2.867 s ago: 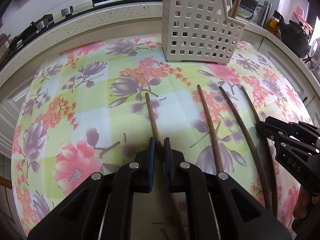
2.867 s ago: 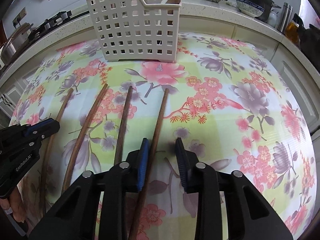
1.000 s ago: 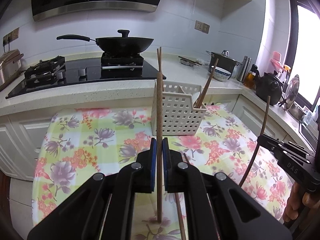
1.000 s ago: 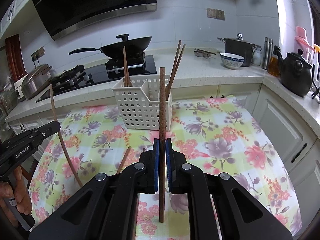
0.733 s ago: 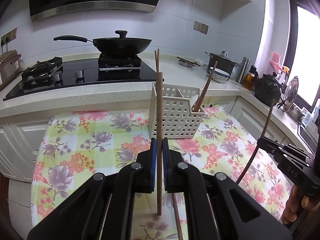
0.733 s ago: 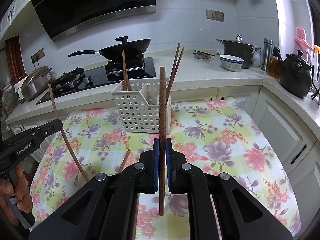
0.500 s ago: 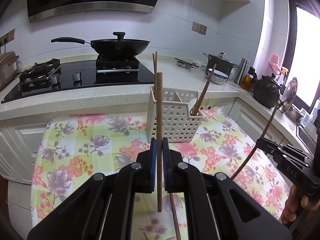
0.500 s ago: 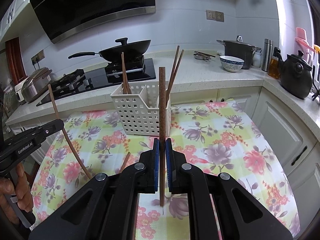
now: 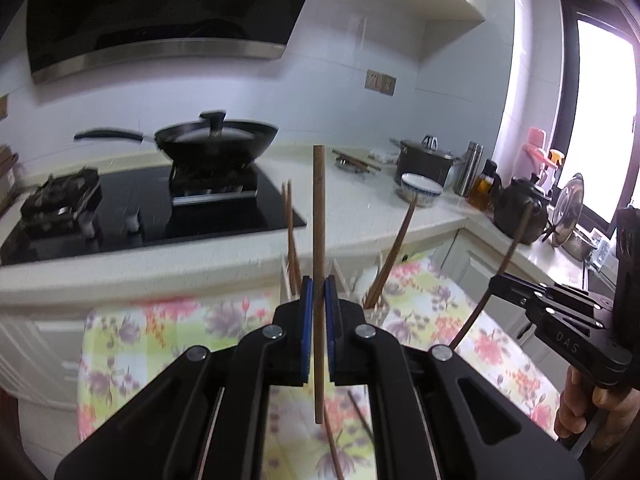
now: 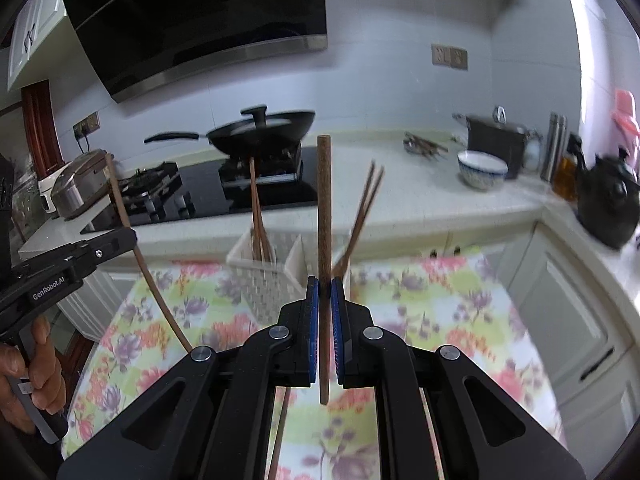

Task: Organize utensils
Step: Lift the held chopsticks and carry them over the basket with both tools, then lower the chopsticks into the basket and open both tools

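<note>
My left gripper (image 9: 316,292) is shut on a brown wooden chopstick (image 9: 319,216) and holds it upright above the table. My right gripper (image 10: 325,292) is shut on another brown chopstick (image 10: 324,208), also upright. Each gripper shows in the other's view, the right one (image 9: 496,280) and the left one (image 10: 128,240), with its stick tilted. The white perforated utensil basket (image 10: 264,276) stands just beyond both grippers and holds several chopsticks (image 10: 258,216) and a white spoon (image 9: 366,280). Two more chopsticks (image 9: 334,444) lie on the floral tablecloth (image 10: 432,304) under my grippers.
A kitchen counter (image 10: 424,196) runs behind the table with a black hob (image 9: 160,216), a wok (image 9: 216,144), a bowl (image 10: 482,168), a pot (image 10: 496,144) and a dark kettle (image 10: 608,204). White cabinets (image 10: 580,320) stand to the right.
Both grippers have risen and moved forward toward the basket, each with its chopstick still upright. The basket now sits lower and closer in both views.
</note>
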`<state>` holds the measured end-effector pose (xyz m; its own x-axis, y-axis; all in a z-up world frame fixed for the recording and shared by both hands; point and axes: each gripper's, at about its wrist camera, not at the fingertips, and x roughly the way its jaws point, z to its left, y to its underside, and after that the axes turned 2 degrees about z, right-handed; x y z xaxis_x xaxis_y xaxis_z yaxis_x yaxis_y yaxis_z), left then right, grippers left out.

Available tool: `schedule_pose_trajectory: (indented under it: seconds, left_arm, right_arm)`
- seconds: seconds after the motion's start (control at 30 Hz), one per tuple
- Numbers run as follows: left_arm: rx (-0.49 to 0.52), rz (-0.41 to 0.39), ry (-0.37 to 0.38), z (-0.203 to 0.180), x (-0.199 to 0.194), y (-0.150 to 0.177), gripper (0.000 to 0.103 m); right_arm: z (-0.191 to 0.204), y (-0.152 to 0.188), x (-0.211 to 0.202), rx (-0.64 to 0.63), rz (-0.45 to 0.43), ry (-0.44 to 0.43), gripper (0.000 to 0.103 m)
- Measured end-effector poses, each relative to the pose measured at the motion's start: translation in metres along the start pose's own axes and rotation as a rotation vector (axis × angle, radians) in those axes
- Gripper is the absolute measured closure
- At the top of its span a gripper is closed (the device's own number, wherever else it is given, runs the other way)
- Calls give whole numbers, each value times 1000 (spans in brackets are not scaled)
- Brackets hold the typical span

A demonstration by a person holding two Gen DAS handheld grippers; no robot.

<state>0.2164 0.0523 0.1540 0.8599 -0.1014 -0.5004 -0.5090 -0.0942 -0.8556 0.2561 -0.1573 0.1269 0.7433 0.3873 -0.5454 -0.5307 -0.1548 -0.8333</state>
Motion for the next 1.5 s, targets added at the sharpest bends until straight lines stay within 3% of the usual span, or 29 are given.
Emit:
schedule_pose_trajectory:
  seconds: [0.3, 0.43, 0.6, 0.7, 0.77, 0.8, 0.93, 1.23, 1.43, 1.5]
  left_arm:
    - [40, -75, 24, -14, 18, -81, 97]
    - [61, -81, 14, -20, 33, -102, 97]
    - [41, -59, 10, -13, 53, -100, 97]
    - [30, -57, 14, -7, 53, -88, 97]
    - [24, -48, 21, -3, 52, -77, 97]
    - [21, -47, 21, -1, 52, -73, 97]
    - [-4, -31, 24, 7, 53, -57, 97]
    - [-16, -18, 21, 18, 47, -41, 97]
    - [-10, -19, 29, 17, 49, -44, 97]
    - [-9, -19, 31, 15, 49, -45, 97]
  right_arm:
    - [1, -77, 19, -27, -53, -15, 94]
    - [2, -89, 37, -31, -44, -22, 94]
    - [-9, -70, 47, 11, -22, -18, 92]
    - [-23, -35, 52, 67, 28, -20, 78]
    - [-32, -5, 60, 109, 79, -33, 56]
    - [-35, 10, 68, 126, 113, -29, 56]
    - [-41, 51, 104, 202, 227, -46, 60]
    - [-11, 54, 144, 165, 252, -39, 65]
    - [-11, 47, 164, 160, 272, -21, 80]
    - [-10, 46, 167, 153, 275, -15, 91]
